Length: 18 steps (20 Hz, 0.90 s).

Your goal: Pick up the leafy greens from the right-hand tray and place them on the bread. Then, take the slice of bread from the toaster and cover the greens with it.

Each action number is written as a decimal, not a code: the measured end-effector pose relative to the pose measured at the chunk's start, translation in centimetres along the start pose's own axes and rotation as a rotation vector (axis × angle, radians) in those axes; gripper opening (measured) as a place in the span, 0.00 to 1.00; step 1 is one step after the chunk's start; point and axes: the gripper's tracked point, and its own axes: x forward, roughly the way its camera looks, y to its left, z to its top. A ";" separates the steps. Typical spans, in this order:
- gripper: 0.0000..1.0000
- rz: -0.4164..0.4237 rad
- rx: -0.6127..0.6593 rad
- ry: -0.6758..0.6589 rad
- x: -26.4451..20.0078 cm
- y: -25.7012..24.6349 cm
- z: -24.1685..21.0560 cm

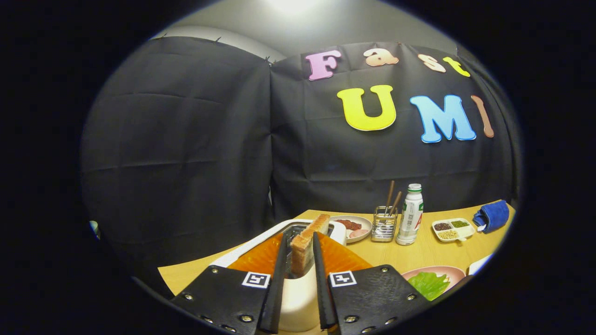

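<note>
**toastfan:** So where's the bread sitting compared to the gripper [300, 260]?

**boothwatcher:** Right between the fingers. The slice of bread [307, 244] stands upright on its edge in the slot of the white toaster [298, 293], poking out the top, and one finger runs along each flat side of it. Both look pressed against the slice (the gap is basically just the bread's thickness), so I'd call it clamped on the bread.

**toastfan:** And the greens?

**boothwatcher:** The leafy greens [429, 284] lie on a pink plate [449, 271], near and off to the right of the fingers, well apart from the toaster. I can't tell whether there's bread under them.

**toastfan:** Anything else on the table [419, 253]?

**boothwatcher:** Farther back, beyond the toaster: a small plate [356, 226] with some reddish food, then a wire holder [384, 224] with chopsticks, a white bottle [410, 215] with a green cap just beside it, a divided dish [452, 229] of beans, and a blue cloth [492, 215] at the far right.
</note>
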 end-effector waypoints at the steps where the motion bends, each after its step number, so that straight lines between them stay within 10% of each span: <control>1: 0.32 -0.001 -0.006 -0.004 0.3 0.1 0.0; 6: 0.02 0.023 0.057 -0.008 -0.1 0.3 0.5; 18: 0.02 0.017 0.205 -0.179 -4.8 -5.7 8.7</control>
